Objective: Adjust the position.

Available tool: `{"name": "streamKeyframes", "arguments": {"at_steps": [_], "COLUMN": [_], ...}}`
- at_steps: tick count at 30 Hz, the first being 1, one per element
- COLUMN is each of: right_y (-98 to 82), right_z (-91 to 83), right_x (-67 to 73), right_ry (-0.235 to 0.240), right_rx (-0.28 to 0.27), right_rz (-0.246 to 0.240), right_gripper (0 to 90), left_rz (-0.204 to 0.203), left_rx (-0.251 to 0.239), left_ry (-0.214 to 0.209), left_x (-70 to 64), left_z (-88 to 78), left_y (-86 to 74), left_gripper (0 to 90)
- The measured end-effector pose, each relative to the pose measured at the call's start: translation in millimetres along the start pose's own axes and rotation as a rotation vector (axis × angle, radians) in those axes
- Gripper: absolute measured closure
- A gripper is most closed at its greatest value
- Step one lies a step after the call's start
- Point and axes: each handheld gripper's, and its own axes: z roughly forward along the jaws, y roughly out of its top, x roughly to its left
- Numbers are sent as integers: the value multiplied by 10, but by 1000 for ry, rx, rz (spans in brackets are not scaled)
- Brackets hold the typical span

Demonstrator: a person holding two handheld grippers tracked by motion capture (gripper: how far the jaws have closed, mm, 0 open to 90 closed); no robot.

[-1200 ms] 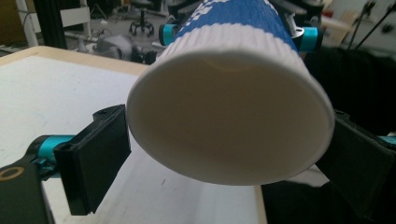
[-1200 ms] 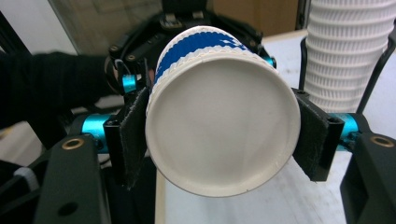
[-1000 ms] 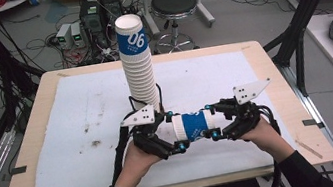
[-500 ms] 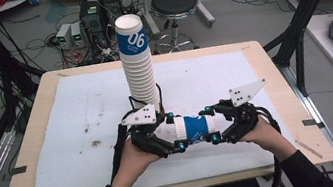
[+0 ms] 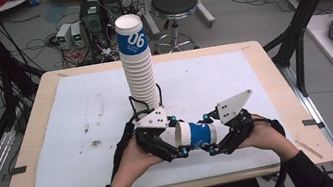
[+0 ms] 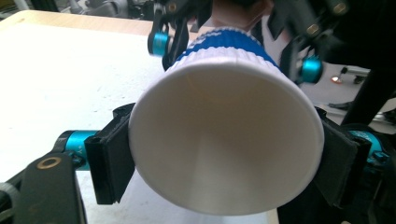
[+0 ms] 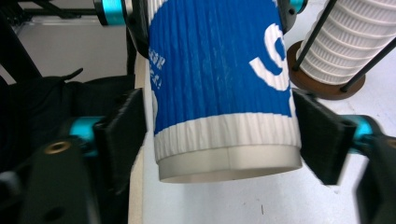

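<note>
Two hand-held grippers clamp one cup (image 5: 196, 136): left hand-held gripper (image 5: 176, 148) at rim, right hand-held gripper (image 5: 213, 147) closing on base.

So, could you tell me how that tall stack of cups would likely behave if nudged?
The cup stack is tall, narrow and leaning, so it probably tips easily. Thin ribbed paper suggests it is light and crushable. A wire holder at its base may steady it.

Ribbed white cup (image 5: 196, 136) with blue band; black hand-held gripper (image 5: 175, 145), cyan knobs
</note>
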Motion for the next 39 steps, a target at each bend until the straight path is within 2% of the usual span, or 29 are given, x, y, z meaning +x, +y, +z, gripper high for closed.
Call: {"name": "streamKeyframes", "arguments": {"at_steps": [4, 7, 8, 11, 14, 16, 21, 23, 24, 29, 33, 35, 39], "right_y": [-26, -46, -56, -100, -139, -153, -140, -130, -128, -138, -140, -129, -64], "right_z": [-13, -9, -14, -46, -86, -95, -46, -24, -12, 4, 21, 18, 24], "right_x": [-20, -37, -47, -91, -119, -135, -117, -105, -105, -100, -99, -93, -56], "right_ry": [7, 16, 21, 44, 68, 75, 81, 94, 90, 96, 102, 83, 60], "right_rx": [-28, -47, -58, -125, -217, -256, -263, -260, -260, -256, -240, -221, -159], "right_rz": [-9, -4, 7, 49, 107, 127, 125, 124, 123, 132, 128, 136, 87], "right_gripper": [290, 290, 290, 290, 290, 290, 290, 289, 291, 291, 272, 213, 211], "left_rz": [-7, -23, -37, -66, -119, -127, -124, -127, -124, -118, -106, -90, -64], "left_rx": [-23, -69, -98, -181, -275, -293, -292, -296, -300, -275, -237, -194, -106], "left_ry": [6, 4, -3, 2, -26, -22, -16, -37, -37, -36, -31, -20, -3], "left_x": [1, 0, 6, 19, 47, 47, 40, 43, 43, 45, 34, 20, -4], "left_z": [-4, -8, -16, -42, -66, -68, -50, -52, -60, -72, -77, -76, -61], "left_y": [-6, -17, -25, -50, -87, -91, -83, -88, -88, -73, -45, -16, 48], "left_gripper": [178, 157, 146, 100, 86, 85, 86, 116, 169, 190, 199, 202, 204]}}
